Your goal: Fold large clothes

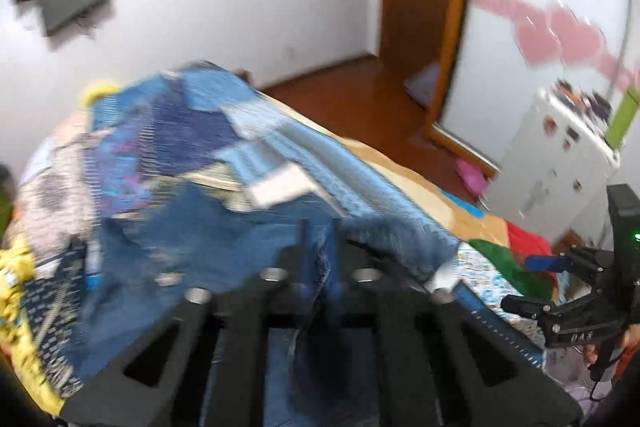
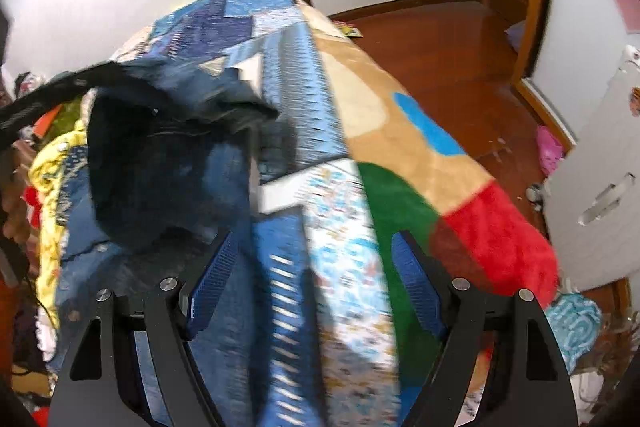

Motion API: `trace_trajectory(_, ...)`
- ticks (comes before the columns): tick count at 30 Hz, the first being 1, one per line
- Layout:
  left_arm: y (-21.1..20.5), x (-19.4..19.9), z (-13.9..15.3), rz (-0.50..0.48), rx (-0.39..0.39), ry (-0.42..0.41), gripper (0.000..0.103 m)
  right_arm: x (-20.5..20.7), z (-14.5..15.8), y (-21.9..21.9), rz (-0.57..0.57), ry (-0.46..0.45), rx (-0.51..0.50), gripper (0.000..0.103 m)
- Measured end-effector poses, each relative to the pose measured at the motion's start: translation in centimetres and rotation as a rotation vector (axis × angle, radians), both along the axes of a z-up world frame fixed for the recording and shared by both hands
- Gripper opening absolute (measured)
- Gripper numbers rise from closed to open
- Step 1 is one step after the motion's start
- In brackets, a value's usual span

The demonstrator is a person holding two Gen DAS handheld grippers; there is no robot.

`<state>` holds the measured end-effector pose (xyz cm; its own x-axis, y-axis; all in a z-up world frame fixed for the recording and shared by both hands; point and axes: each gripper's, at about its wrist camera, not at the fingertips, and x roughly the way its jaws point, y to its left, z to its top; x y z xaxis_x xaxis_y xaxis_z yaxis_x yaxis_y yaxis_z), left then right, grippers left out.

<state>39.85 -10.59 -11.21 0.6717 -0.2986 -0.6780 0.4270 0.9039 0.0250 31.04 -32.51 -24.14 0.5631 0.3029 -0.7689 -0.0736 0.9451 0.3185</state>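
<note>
A large blue patchwork denim garment lies spread over the bed; it also shows in the right wrist view. My left gripper is shut on a fold of this garment and lifts it; in the right wrist view the left gripper holds a dark bunched fold. My right gripper is open and empty, its blue pads spread above the garment's edge. The right gripper also shows at the right edge of the left wrist view.
A bright blanket in tan, green and red covers the bed. Yellow patterned cloth lies at the left. A white cabinet stands by the right wall, a wooden door frame behind, brown floor beside the bed.
</note>
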Motion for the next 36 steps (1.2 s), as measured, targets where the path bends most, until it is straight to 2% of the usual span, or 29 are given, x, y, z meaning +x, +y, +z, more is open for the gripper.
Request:
trace_trajectory(3, 5.8, -1.4, 1.2, 0.103, -0.015, -0.029, 0.0, 0.5, 0.8, 2.2, 0.048, -0.034, -0.006, 0.077)
trace_trajectory(6, 10.8, -2.9, 0.7, 0.195, -0.024, 0.004, 0.0, 1.2, 1.0, 5.2, 0.124, -0.043, -0.033, 0.077)
trace_trajectory(8, 12.9, -3.6, -0.3, 0.22, -0.044, 0.063, 0.0, 1.9, 0.3, 7.1, 0.183, -0.014, -0.049, 0.077)
trace_trajectory(10, 14.3, -4.4, -1.2, 0.266, -0.023, 0.09, 0.0, 2.4, -0.5, 8.1, 0.205, 0.019, -0.064, 0.077)
trace_trajectory(13, 14.7, -4.9, -2.2, 0.262, 0.004, 0.136, 0.003, 1.9, -1.5, 9.0, 0.221, 0.044, -0.074, 0.077)
trace_trajectory(15, 14.0, -4.8, -2.5, 0.235, 0.02, 0.159, 0.013, 1.5, -2.0, 9.1, 0.22, 0.056, -0.083, 0.077)
trace_trajectory(16, 13.5, -4.8, -2.6, 0.223, 0.025, 0.163, 0.026, 1.4, -2.0, 9.1, 0.218, 0.06, -0.088, 0.077)
trace_trajectory(17, 13.0, -4.9, -2.6, 0.209, 0.031, 0.161, 0.043, 1.3, -2.1, 8.9, 0.214, 0.061, -0.095, 0.077)
trace_trajectory(19, 11.4, -4.9, -2.4, 0.182, 0.047, 0.131, 0.063, 1.3, -2.0, 8.3, 0.201, 0.062, -0.104, 0.077)
trace_trajectory(25, 5.0, -3.6, -2.7, 0.075, 0.168, 0.062, 0.066, 2.1, -1.3, 5.9, 0.13, 0.046, -0.102, 0.077)
trace_trajectory(27, 3.0, -3.1, -3.0, 0.03, 0.224, 0.036, 0.073, 2.3, -1.3, 5.3, 0.111, 0.045, -0.109, 0.077)
trace_trajectory(29, 0.7, -2.4, -3.9, -0.012, 0.306, 0.01, 0.087, 2.7, -1.7, 4.9, 0.098, 0.053, -0.115, 0.077)
trace_trajectory(33, -2.7, -0.5, -7.1, -0.07, 0.474, 0.002, 0.088, 3.2, -2.7, 4.7, 0.098, 0.08, -0.111, 0.077)
trace_trajectory(36, -4.1, 0.6, -8.6, -0.079, 0.512, 0.012, 0.088, 3.4, -3.3, 4.7, 0.106, 0.093, -0.105, 0.077)
